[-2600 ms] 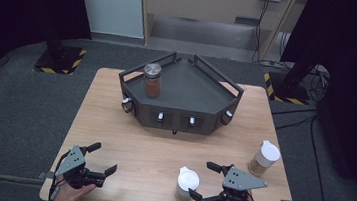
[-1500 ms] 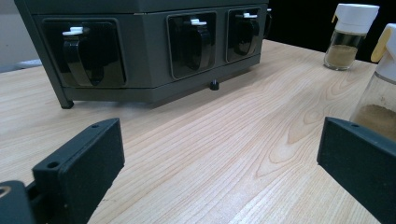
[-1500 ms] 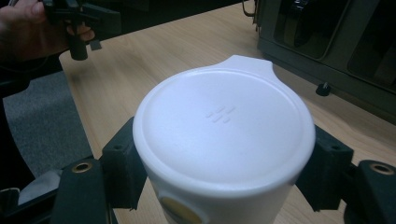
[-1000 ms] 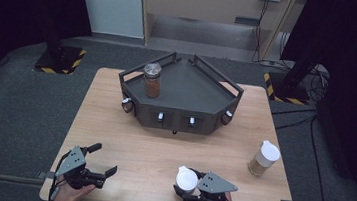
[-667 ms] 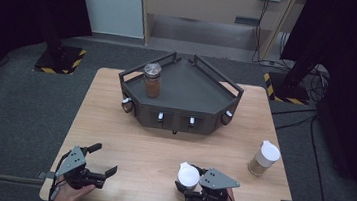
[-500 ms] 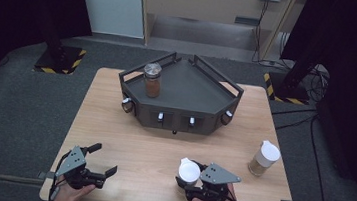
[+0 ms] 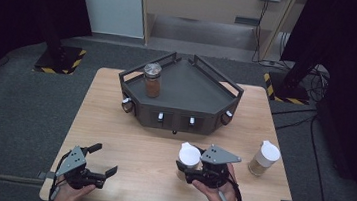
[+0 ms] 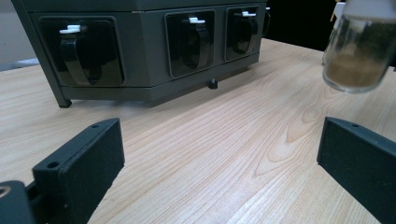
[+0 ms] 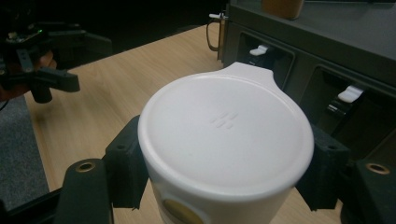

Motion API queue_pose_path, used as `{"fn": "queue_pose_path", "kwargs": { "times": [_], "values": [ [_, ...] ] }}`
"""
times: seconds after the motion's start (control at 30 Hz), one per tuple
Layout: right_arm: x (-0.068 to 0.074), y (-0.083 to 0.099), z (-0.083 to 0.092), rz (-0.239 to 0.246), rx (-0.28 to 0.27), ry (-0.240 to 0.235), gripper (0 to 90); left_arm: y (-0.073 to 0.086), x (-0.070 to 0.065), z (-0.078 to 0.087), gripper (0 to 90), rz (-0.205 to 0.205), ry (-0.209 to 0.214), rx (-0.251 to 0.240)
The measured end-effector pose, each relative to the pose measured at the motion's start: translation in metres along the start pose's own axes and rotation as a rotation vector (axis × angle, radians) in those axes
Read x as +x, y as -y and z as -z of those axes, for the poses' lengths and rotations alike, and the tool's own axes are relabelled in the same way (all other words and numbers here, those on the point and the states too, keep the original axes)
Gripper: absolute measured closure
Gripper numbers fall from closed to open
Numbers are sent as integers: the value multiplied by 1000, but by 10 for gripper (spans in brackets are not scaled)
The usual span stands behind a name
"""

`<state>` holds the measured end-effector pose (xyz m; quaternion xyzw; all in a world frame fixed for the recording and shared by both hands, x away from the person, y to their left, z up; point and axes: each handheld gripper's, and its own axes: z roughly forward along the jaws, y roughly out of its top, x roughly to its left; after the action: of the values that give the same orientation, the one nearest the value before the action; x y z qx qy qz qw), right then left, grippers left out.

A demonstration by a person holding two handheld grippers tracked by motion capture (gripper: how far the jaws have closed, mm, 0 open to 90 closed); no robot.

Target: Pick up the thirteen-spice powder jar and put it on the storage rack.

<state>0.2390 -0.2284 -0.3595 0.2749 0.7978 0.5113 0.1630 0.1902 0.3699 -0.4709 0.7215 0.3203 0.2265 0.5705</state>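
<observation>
Table: dark tray at the far side, one jar standing in it. Right gripper clamped on a white-lidded jar, upright, held off the wood; tray lies straight beyond it. Left gripper farther from the tray, jaws apart, empty. Right gripper view adds the lid's pouring tab, pointing trayward

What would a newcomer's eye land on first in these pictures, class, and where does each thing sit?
First, the white-lidded jar clamped in the right hand-held gripper near the table's front edge; the left gripper view shows it clear of the wood. Next, the dark angular tray at the table's far middle, with a brown spice jar standing on its left side. The left hand-held gripper waits open at front left.
</observation>
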Motion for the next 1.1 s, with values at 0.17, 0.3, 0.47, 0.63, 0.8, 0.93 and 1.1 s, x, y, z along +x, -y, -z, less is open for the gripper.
{"fn": "queue_pose_path", "kwargs": {
  "times": [0.17,0.3,0.47,0.63,0.8,0.93,1.1],
  "values": [
    [-9,-22,-3,7,10,3,308,0,0,0,0,1,2,0],
    [-14,-35,-4,7,3,13,309,0,0,0,0,2,2,0],
    [-21,-57,-4,13,-7,27,309,0,0,0,0,3,2,1],
    [-27,-77,-5,14,-17,37,309,0,0,0,0,3,3,1],
    [-32,-94,-10,14,-21,45,309,0,0,0,0,4,3,1],
    [-35,-106,-15,18,-25,51,309,0,1,-1,0,5,5,1],
    [-41,-123,-20,22,-32,55,308,0,1,-1,0,5,6,2]
  ]
}}
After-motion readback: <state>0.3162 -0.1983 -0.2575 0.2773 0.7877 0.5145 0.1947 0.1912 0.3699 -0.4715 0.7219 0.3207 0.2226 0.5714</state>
